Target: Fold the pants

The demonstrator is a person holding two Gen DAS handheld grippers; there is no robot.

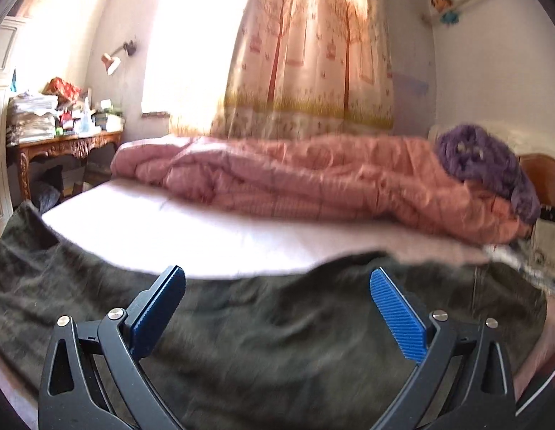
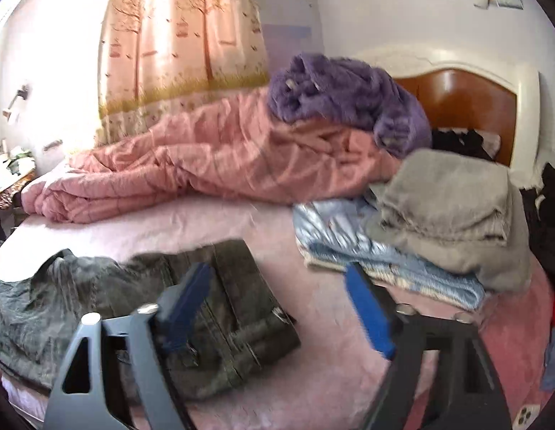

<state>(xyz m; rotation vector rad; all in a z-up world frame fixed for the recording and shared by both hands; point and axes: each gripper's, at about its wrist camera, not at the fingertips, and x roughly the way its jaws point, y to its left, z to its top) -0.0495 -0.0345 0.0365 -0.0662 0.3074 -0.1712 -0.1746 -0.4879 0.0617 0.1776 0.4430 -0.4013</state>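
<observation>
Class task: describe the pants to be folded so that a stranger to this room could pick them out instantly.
Start at the bed with the pink sheet. The pants lie spread at its near edge, in front of the pink quilt. Unlike the folded grey and blue laundry beside them, they are dark olive and unfolded.

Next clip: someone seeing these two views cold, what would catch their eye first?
Probably the dark green pants spread across the near edge of the bed, with both the left gripper and the right gripper hovering open above them, holding nothing. Behind them, a rumpled pink quilt runs along the far side of the bed with a fuzzy purple garment heaped on it near the headboard. A stack of folded clothes sits to the right.
</observation>
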